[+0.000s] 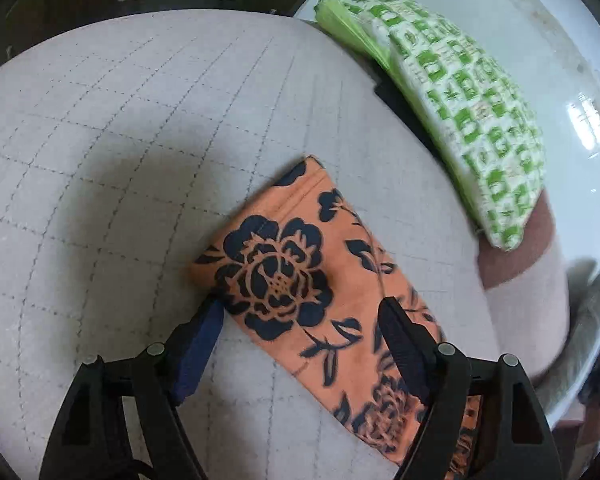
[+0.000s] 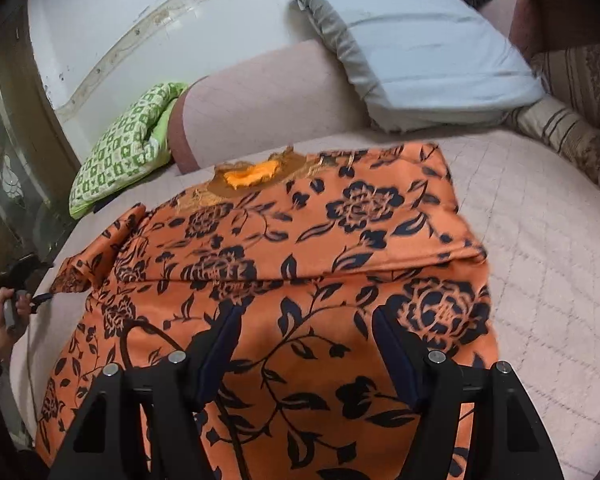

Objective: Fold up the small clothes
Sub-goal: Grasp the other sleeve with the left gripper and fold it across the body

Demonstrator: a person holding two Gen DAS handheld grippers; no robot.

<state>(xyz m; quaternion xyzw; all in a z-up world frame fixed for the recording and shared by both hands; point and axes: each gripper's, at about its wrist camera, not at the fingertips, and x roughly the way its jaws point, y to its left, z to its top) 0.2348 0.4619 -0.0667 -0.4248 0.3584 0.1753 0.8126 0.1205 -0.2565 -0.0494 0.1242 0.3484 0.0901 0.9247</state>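
Observation:
An orange top with a dark blue flower print (image 2: pixel 300 264) lies flat on the quilted bed (image 2: pixel 540 248), its neckline (image 2: pixel 252 178) at the far side. My right gripper (image 2: pixel 304 320) is open and hovers over the middle of the top. In the left wrist view one sleeve of the top (image 1: pixel 300 272) lies flat on the bed (image 1: pixel 100 160). My left gripper (image 1: pixel 300 312) is open and straddles the sleeve's end, one finger beside its left edge, the other over the cloth. The left gripper also shows at the far left of the right wrist view (image 2: pixel 24 276), in a hand.
A green and white patterned pillow (image 1: pixel 460 112) lies at the bed's edge beyond the sleeve; it also shows in the right wrist view (image 2: pixel 120 148). A grey pillow (image 2: pixel 412 44) leans on the pink headboard (image 2: pixel 260 92). A striped cushion (image 2: pixel 572 136) lies at the right.

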